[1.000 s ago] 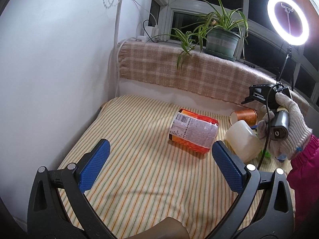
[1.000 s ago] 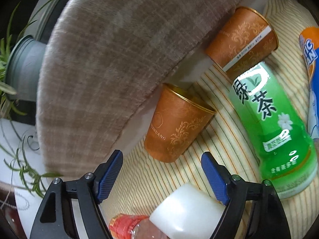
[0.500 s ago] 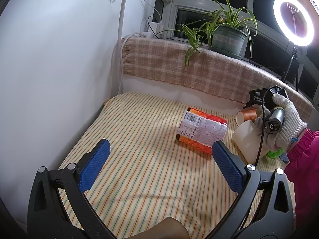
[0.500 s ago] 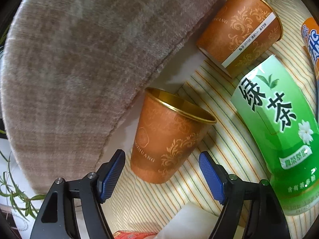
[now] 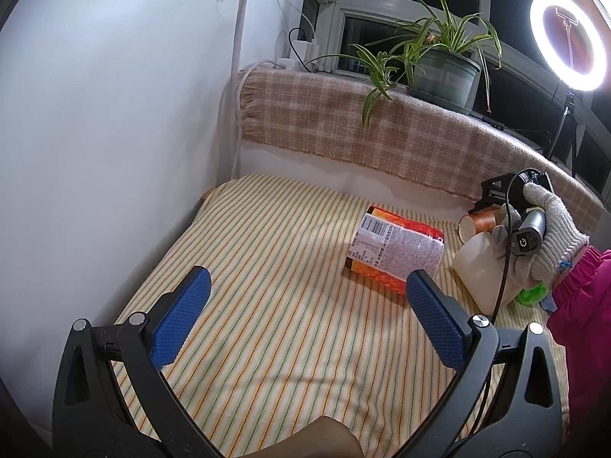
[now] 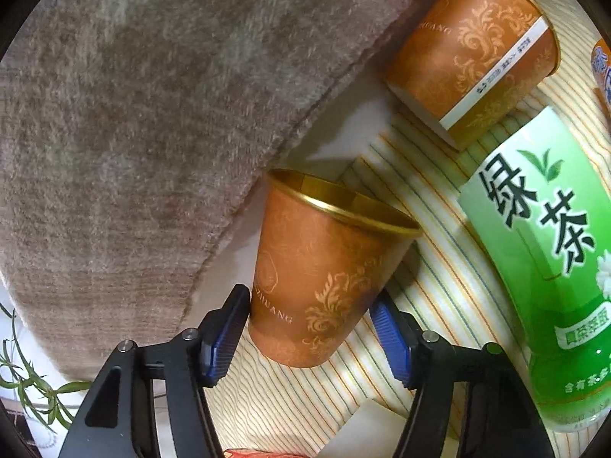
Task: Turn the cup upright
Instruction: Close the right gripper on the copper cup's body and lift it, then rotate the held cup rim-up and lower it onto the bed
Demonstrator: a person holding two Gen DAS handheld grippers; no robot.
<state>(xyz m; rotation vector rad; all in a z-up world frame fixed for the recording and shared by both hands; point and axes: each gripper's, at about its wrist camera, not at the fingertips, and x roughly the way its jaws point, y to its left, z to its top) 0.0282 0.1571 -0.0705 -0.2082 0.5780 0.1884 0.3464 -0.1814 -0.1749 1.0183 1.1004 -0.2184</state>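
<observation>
Closing in over the last second, the right tool (image 6: pixel 309 339) is now straddling the nearer orange cup (image 6: pixel 324 271), which was lying well ahead of its pads before; the gap between the pads has also narrowed. In the right wrist view the left pad (image 6: pixel 225 339) is touching the cup's wall, while the right pad (image 6: pixel 389 343) is sitting just beside it; whether it is touching cannot be told.

Two orange cups are showing. The nearer one is lying on its side at lower centre of the frame, gold rim pointing toward upper right, beside the plaid blanket (image 6: pixel 152 114). The second orange cup (image 6: pixel 477 49) is lying on its side at upper right, well apart from the first. One green tea bottle (image 6: pixel 546 252) is lying along the right edge.

In the left wrist view the left tool (image 5: pixel 305 324) is hanging wide apart over the striped cloth (image 5: pixel 267 305), holding nothing. One red snack bag (image 5: pixel 397 252) is lying at centre right, one white container (image 5: pixel 481 271) beside it. One gloved right hand (image 5: pixel 542 236) is gripping the right tool's handle at right of the frame.
</observation>
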